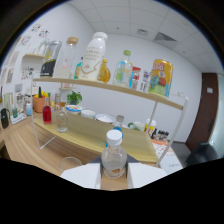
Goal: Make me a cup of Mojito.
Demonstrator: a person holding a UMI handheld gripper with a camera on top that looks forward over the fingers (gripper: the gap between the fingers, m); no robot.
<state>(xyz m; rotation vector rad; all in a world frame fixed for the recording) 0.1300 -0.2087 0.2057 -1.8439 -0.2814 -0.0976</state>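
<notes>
Gripper-mounted view, close, facing shelf (pixel 115 89)

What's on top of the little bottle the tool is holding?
A white cap sits on top of the clear bottle gripped between the fingers of the tool. The bottle's bottom is hidden between them, so what it rests on can't be seen.

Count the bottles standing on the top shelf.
3 clear ones: a corked bottle, a tall white bottle, a green-capped bottle. Others may hide among the jars. A separate bottle stands between the fingers.

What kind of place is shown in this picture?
Probably a drink-mixing station set up in an office room: a two-level wooden shelf full of bottles and jars, a ceiling vent, a dark door. A small bottle stands between the jaws.
</notes>
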